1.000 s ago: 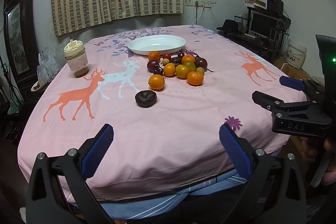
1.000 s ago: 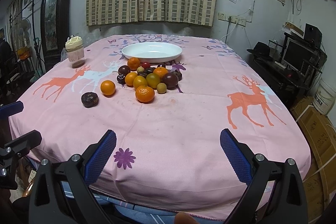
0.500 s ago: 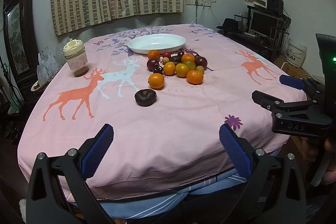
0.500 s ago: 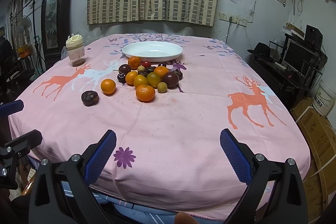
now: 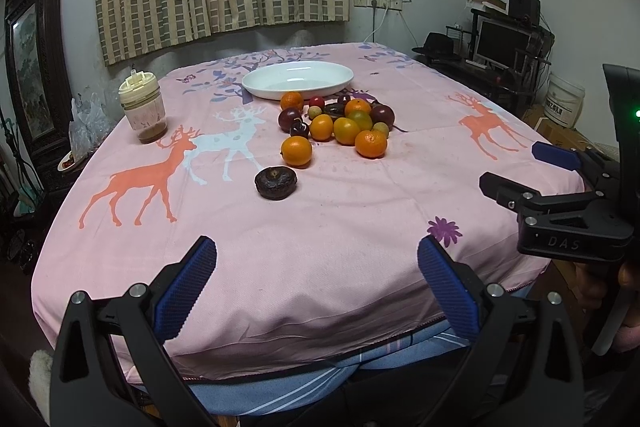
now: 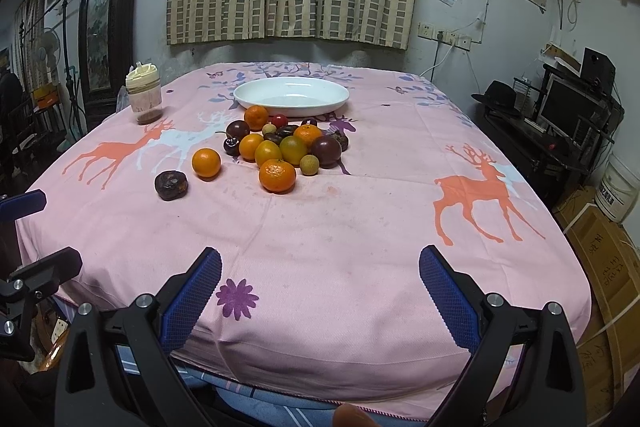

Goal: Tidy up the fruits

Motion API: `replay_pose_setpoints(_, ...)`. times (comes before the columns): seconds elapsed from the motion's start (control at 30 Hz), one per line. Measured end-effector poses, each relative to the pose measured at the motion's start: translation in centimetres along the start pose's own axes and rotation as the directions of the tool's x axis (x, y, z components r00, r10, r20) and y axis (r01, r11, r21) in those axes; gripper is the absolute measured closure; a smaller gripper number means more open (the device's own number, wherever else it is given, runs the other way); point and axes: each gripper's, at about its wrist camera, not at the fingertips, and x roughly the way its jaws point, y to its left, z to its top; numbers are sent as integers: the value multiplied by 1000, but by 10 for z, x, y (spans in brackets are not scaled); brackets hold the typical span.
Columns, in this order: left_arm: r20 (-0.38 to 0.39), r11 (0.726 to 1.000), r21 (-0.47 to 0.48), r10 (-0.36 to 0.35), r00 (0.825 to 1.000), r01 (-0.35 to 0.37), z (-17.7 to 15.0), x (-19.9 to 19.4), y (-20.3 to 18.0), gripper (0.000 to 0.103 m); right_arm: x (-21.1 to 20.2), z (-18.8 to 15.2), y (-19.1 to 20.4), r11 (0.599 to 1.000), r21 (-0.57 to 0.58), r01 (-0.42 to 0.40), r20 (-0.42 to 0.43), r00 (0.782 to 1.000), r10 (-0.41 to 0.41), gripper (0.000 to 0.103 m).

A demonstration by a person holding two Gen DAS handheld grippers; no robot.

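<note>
Both the left gripper (image 5: 316,273) and right gripper (image 6: 320,279) stood spread wide, holding nothing, at the table's near edge. The fruits (image 6: 280,147) lay clustered just before the empty white plate (image 6: 291,95).

In the left wrist view the right tongs (image 5: 520,169) run off the right edge, so only one blue pad and a black finger show, and the hand (image 5: 608,287) under them is a dim sliver. In the right wrist view the left tongs (image 6: 30,231) are likewise clipped at the left edge. Within the fruit pile (image 6: 280,143) the small dark pieces at the middle sit half behind oranges — their kind cannot be told. The desk (image 6: 360,227) hides its legs under the pink cloth. The wording on the bucket (image 5: 562,105) is too small to read.
</note>
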Motion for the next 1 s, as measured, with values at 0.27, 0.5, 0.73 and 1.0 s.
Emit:
replay_pose_setpoints(0.27, -23, 999, -27, -33, 999, 32, -10, 10, 4, 5, 12, -4, 0, 1000, -25, -8, -8, 1000, 8, 4)
replay_pose_setpoints(0.5, 36, 990, -105, -94, 995, 98, -29, 10, 14, 5, 18, -8, 1, 995, -19, -99, 72, 992, 100, 4)
replay_pose_setpoints(0.73, -68, 979, -174, -119, 991, 106, -36, 34, 26, 5, 50, 2, 13, 985, -89, -148, 22, 988, 151, 4)
replay_pose_setpoints(1.0, -130, 997, -72, -39, 991, 30, 7, 71, 50, 5, 106, 54, 22, 991, -83, -101, -33, 995, 99, 7)
